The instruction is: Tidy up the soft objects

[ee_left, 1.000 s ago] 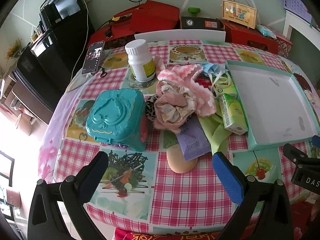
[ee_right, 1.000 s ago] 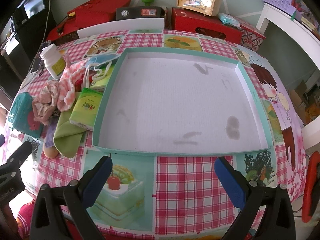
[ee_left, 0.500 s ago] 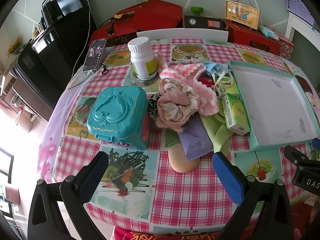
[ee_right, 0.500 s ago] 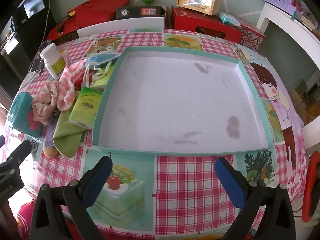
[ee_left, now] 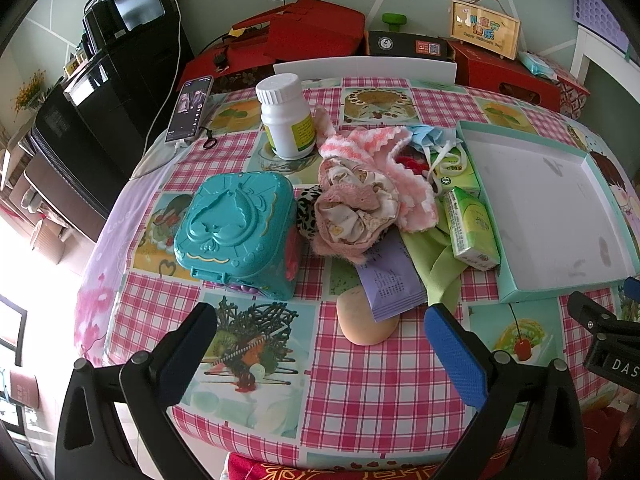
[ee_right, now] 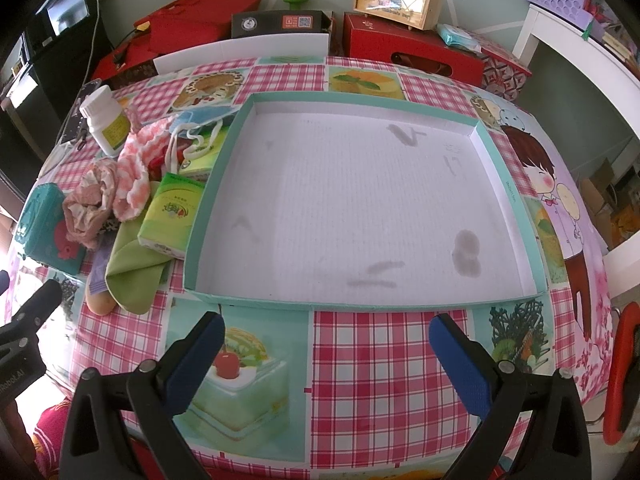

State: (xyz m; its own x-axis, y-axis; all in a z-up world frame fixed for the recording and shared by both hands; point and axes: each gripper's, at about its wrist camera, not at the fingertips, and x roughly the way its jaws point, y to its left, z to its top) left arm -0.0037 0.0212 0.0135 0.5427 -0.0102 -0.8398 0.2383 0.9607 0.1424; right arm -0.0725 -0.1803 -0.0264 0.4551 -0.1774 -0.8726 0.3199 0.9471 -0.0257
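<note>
Hiding under purple packet (ee_left: 390,280): sponge (ee_left: 362,326)

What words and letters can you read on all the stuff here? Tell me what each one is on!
"DAS": white letters, cut off at the frame edge, on the right claw's black body.
"RoboLAI": roughly that, partly cut off, on the left claw's black body.
"Happy Children's Day": small, roughly readable, on the wooden sign.
White bottle label: too blurred.
Green tissue pack: print not clear.
Purple packet: print too small.
</note>
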